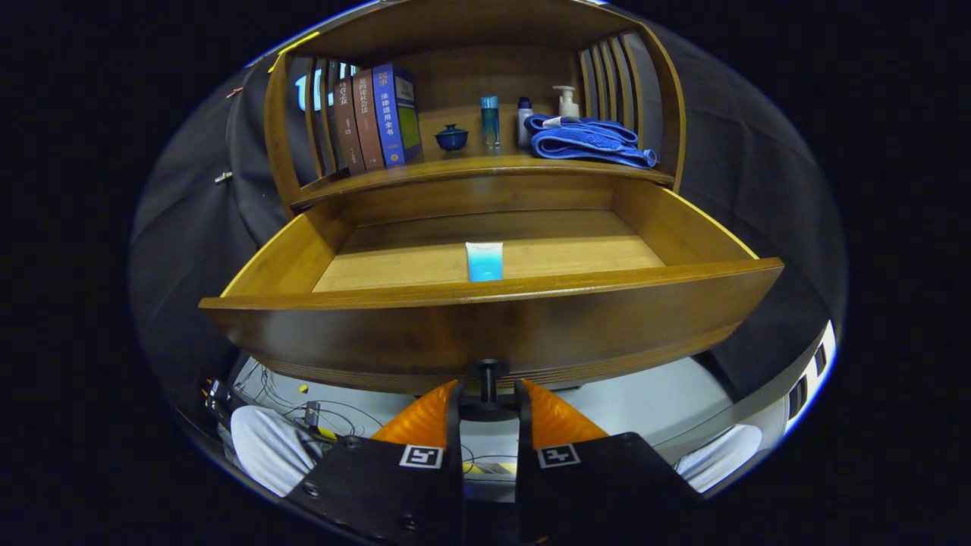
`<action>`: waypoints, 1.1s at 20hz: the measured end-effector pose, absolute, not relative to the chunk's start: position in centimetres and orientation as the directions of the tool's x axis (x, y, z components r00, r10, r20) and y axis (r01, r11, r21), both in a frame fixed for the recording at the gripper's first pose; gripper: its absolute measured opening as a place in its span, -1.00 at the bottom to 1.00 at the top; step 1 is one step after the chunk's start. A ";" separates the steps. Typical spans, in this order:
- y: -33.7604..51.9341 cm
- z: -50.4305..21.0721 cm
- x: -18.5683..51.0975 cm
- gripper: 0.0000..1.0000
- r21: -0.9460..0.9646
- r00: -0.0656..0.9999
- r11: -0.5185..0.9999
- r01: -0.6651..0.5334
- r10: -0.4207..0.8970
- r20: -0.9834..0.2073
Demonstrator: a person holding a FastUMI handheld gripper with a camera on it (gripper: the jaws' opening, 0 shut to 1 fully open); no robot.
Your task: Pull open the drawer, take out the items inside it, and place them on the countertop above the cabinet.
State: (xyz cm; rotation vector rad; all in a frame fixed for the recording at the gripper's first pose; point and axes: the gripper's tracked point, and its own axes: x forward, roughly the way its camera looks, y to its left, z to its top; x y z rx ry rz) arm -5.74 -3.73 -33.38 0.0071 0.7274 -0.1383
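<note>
Tongs closed on the dark knob of the pulled-out wooden drawer, one finger pressing each side of its stem. Inside lies a blue-and-white tube, its near end cut off by the drawer front. Beyond, the countertop carries books, a small lidded cup, bottles and a folded blue towel; cables trail on the pale floor below.

drawer: dark-brown wood, pulled fully open, curved front panel | knob: black, centre of drawer front, between the fingers of the hand-held gripper, which close on it | tube: white-and-blue, lying flat on drawer floor, just behind front panel, mid-width | surface: wooden countertop above drawer
</note>
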 end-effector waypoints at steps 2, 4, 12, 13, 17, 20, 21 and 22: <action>-3.7 -33.4 -5.8 -0.40 -0.042 0.738 0.991 0.128 -0.124 -0.663; -3.7 -33.5 -5.7 -0.40 -0.039 0.738 0.991 0.131 -0.123 -0.663; -3.5 -33.3 -6.5 -0.10 0.008 0.728 0.988 0.156 -0.110 -0.677; -3.3 -32.5 -6.7 -0.02 0.016 0.732 0.987 0.159 -0.107 -0.673; -2.9 -29.0 -7.0 1.00 0.037 0.753 0.985 0.170 -0.105 -0.650; -2.4 -24.6 -5.5 0.99 0.054 0.768 0.985 0.163 -0.092 -0.633; -1.9 -23.7 -4.2 0.99 0.075 0.775 0.987 0.141 -0.063 -0.628; -1.8 -23.2 -2.7 0.99 0.084 0.782 0.988 0.127 -0.048 -0.621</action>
